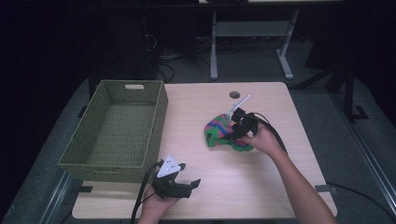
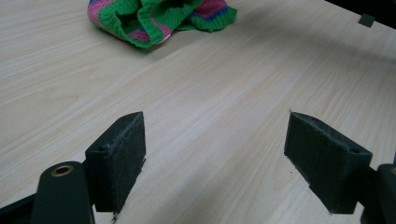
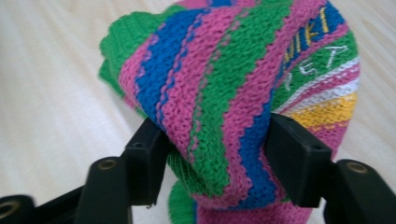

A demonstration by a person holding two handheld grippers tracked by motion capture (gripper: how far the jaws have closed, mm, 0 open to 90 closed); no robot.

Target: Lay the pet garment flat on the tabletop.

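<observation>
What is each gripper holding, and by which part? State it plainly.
The right gripper pinches the striped knit garment by a bunched fold of its fabric. The left gripper is open above the table, holding nothing.

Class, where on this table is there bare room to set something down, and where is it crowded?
Free: the basket is empty; bare wood between it and the knit; the far right corner past the hole. Crowded: around the knit in the right tongs, and the near edge by the left tongs.

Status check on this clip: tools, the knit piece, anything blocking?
Right tool shut on striped knit garment, mid-table. Left tool open, over bare table at near edge. Green basket at left; nothing between it and the garment.
</observation>
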